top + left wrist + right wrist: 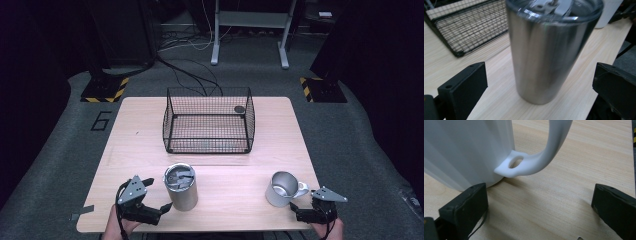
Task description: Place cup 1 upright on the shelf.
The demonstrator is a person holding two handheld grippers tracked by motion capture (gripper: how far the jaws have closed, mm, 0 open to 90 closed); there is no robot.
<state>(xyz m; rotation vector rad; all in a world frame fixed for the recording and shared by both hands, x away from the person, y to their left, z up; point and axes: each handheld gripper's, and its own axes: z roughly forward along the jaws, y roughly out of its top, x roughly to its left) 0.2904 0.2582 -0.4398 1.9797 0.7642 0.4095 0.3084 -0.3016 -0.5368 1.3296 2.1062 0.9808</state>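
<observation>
While both grippers sit open at the desk's [150,125] near edge, we've got the upright steel tumbler [181,186] straight ahead between the left gripper [156,196] jaws, and the white mug's handle [541,157] just ahead of the right gripper [295,210].

White mug [466,150] on wooden table [579,162], handle [544,152] between spread jaws of right claw [540,212].

The left gripper [159,192] sits at the near left, jaws spread wide; the right gripper [298,205] sits at the near right, likewise spread.
</observation>
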